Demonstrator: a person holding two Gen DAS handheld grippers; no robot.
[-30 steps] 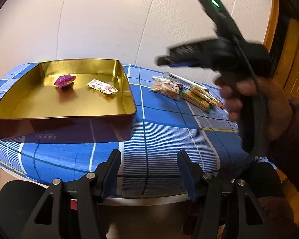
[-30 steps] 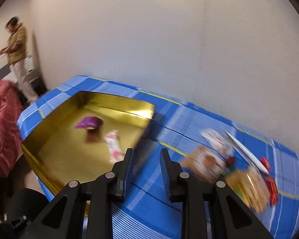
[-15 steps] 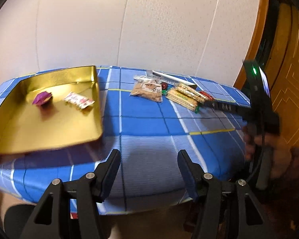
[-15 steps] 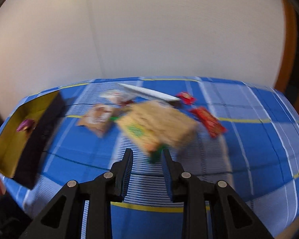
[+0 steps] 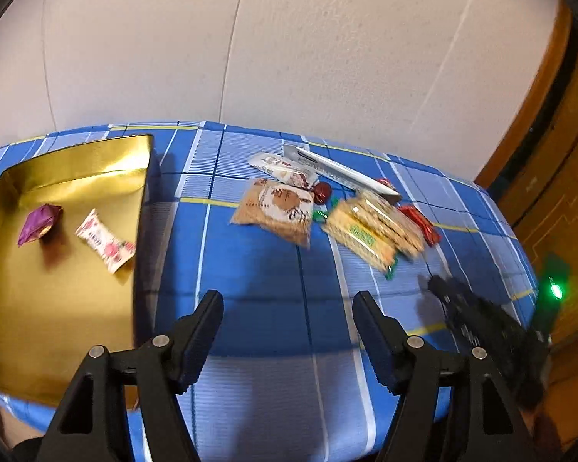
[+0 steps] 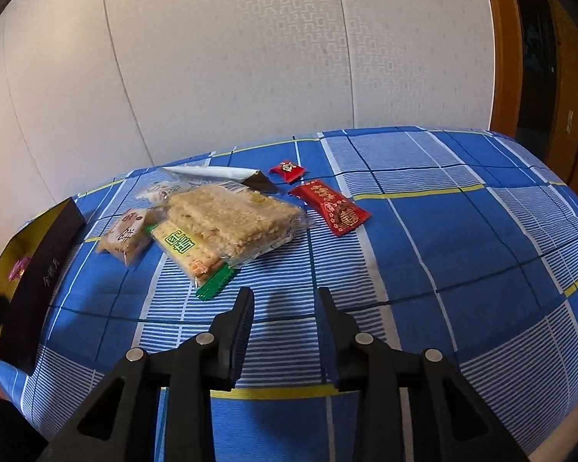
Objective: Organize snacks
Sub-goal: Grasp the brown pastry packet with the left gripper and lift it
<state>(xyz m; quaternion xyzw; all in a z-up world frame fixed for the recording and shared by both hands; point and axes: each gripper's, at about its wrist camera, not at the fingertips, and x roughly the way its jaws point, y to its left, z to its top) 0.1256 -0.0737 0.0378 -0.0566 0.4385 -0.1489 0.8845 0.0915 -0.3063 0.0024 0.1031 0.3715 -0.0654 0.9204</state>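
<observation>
A gold tray (image 5: 57, 308) on the left holds a purple candy (image 5: 38, 223) and a white-pink packet (image 5: 106, 240). Loose snacks lie mid-table: a brown cookie packet (image 5: 277, 208), cracker packs (image 5: 370, 227), a red packet (image 5: 422, 221) and a long white packet (image 5: 339, 171). My left gripper (image 5: 287, 300) hovers over bare cloth beside the tray, jaws opening with nothing between them. My right gripper (image 6: 285, 294) stands just short of the cracker packs (image 6: 227, 219) and the red packet (image 6: 329, 208), jaws opening a little, nothing between them. It shows blurred (image 5: 462, 308) in the left wrist view.
A blue checked cloth (image 6: 443, 250) covers the round table, whose edge curves close below both grippers. A small red candy (image 6: 287, 169) lies behind the red packet. The tray's dark outer wall (image 6: 42, 273) stands far left. A pale wall runs behind and a wooden door (image 5: 558, 192) is at right.
The left view has swung right, so the tray slid leftward. The right gripper dropped from high up to low over the table's right side, turning from the tray to the snack pile. Both jaws widened.
</observation>
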